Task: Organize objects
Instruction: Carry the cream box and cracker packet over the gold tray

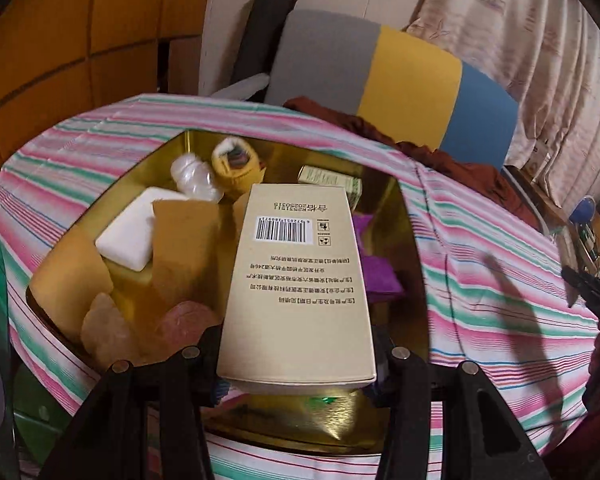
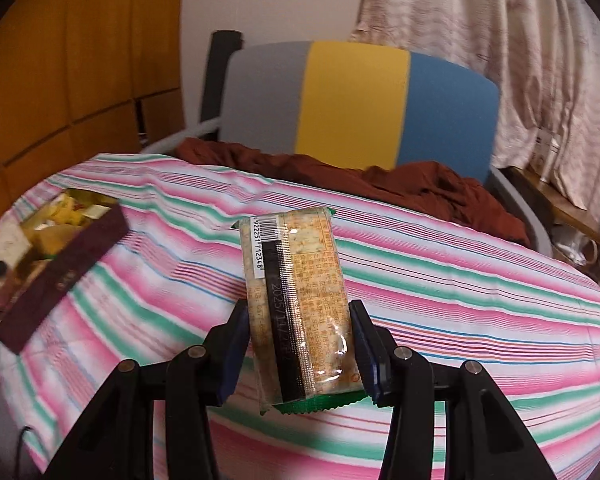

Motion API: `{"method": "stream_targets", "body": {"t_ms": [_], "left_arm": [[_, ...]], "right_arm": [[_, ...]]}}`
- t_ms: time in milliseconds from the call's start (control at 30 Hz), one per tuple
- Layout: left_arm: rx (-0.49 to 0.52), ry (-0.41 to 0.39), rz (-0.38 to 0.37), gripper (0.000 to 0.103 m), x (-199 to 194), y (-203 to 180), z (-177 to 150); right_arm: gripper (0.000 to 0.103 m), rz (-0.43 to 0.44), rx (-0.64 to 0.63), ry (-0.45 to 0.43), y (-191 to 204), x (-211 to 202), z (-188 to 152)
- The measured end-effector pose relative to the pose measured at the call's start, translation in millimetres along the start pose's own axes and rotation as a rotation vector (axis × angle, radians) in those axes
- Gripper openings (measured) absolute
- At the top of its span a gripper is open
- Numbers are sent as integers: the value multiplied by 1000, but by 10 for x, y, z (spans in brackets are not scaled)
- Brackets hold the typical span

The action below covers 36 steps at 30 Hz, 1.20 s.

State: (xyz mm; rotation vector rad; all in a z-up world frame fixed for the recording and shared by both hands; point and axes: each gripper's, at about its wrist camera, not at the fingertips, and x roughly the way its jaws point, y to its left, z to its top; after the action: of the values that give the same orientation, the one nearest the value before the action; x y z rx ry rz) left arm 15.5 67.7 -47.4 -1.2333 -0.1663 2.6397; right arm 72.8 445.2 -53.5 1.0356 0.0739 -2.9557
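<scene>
My left gripper [image 1: 298,354] is shut on a long beige carton [image 1: 296,280] with a barcode and holds it over a gold-lined box [image 1: 396,312]. The box holds a white block [image 1: 130,230], a clear bottle [image 1: 196,178], a yellow item [image 1: 238,164], a small green-white carton [image 1: 332,180], a purple pouch [image 1: 374,264] and other small things. My right gripper [image 2: 296,344] is shut on a clear snack packet [image 2: 300,300] with green ends, held above the striped cloth [image 2: 460,320]. The box shows in the right wrist view at far left, with its maroon wall [image 2: 60,272].
The striped cloth [image 1: 500,280] covers the table. A rust-brown garment [image 2: 400,184] lies at its far edge, before a grey, yellow and blue chair back [image 2: 352,104]. Wooden panels stand at left, curtains at right. The right gripper's tip [image 1: 592,284] shows at the right edge.
</scene>
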Motion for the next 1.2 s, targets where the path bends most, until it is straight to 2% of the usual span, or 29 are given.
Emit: {"method": "stream_targets", "body": {"t_ms": [133, 233, 367, 467, 633, 733, 867, 1067, 1200], "left_arm": [[-15, 11, 11, 50, 62, 24, 23], [1, 14, 67, 50, 108, 56, 45], [-38, 56, 94, 50, 210, 180, 33], [-21, 69, 92, 50, 253, 172, 23], [-41, 93, 37, 53, 217, 148, 3], [-47, 68, 15, 59, 109, 140, 6], [-67, 9, -15, 61, -84, 187, 23], [-89, -72, -4, 61, -243, 321, 97], [-140, -81, -22, 61, -274, 489, 129]], "right_arm": [[49, 63, -20, -24, 314, -149, 54], [49, 115, -35, -43, 564, -251, 104], [49, 188, -49, -69, 880, -353, 175], [49, 236, -43, -76, 1070, -376, 214], [49, 296, -52, -70, 1438, -366, 260], [49, 335, -47, -61, 1630, -338, 283], [49, 369, -52, -47, 1827, -313, 293], [49, 415, -49, 13, 2108, -145, 282], [49, 425, -56, 68, 2330, 9, 312]]}}
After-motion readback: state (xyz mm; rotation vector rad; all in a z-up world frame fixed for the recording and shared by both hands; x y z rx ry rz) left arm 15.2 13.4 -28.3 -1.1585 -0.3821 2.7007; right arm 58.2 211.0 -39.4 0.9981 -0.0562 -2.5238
